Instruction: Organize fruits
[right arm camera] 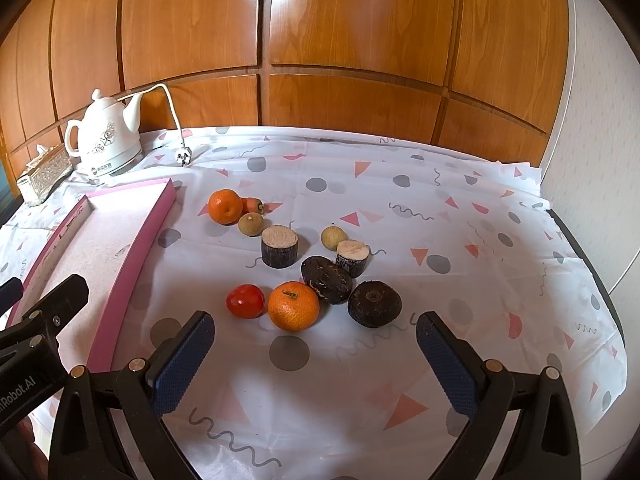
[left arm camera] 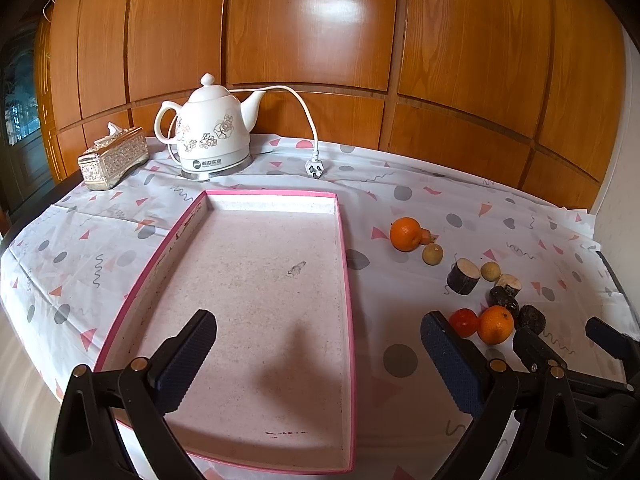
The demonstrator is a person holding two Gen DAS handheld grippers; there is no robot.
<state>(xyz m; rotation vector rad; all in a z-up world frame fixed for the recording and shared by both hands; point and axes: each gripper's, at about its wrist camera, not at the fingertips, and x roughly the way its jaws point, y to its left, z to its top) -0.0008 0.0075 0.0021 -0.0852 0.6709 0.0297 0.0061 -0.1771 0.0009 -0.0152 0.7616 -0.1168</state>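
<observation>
We see wood-panel wall behind, patterned tablecloth on table. Pink tray empty, under left gripper, jaws wide apart, holding nothing. Fruit all loose on cloth right of tray. Right gripper nearer, jaws spread, empty, aimed level at pile. Orange lies dead ahead, just beyond fingertips; tomato touching its left. We judge orange first pick.

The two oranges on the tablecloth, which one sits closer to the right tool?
The orange beside the red tomato, just ahead of the open right tool. The other orange lies farther back, near the pink tray's corner.
</observation>
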